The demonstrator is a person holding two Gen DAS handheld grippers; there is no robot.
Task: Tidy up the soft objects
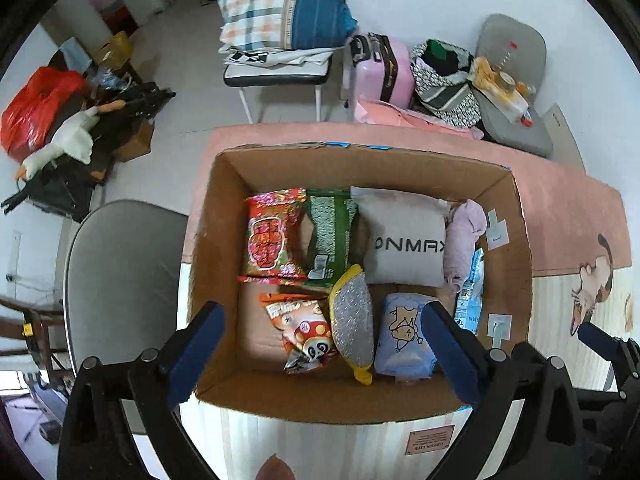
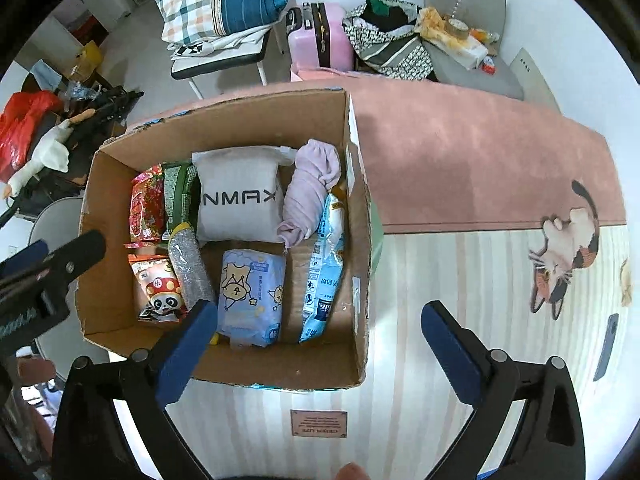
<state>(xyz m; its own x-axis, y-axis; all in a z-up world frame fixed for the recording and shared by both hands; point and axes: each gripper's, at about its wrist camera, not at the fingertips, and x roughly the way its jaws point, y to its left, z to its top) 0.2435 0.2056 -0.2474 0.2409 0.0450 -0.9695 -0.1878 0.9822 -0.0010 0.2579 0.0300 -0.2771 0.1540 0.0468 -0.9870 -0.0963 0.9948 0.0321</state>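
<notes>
Both my left gripper (image 1: 320, 344) and right gripper (image 2: 316, 342) hang wide open and empty above the cardboard box (image 2: 356, 240) — soft packs such as the grey XANMAX pouch (image 2: 240, 204) lie inside — so packing seems near done; next, I judge, tidying.

You see a brown cardboard box (image 1: 516, 216) holding a grey pillow (image 1: 404, 240) with black letters, a lilac cloth (image 1: 464, 236), a red snack bag (image 1: 270, 236), a green bag (image 1: 330, 232) and a pale blue pack (image 1: 404, 332) printed with cartoon bears.
</notes>
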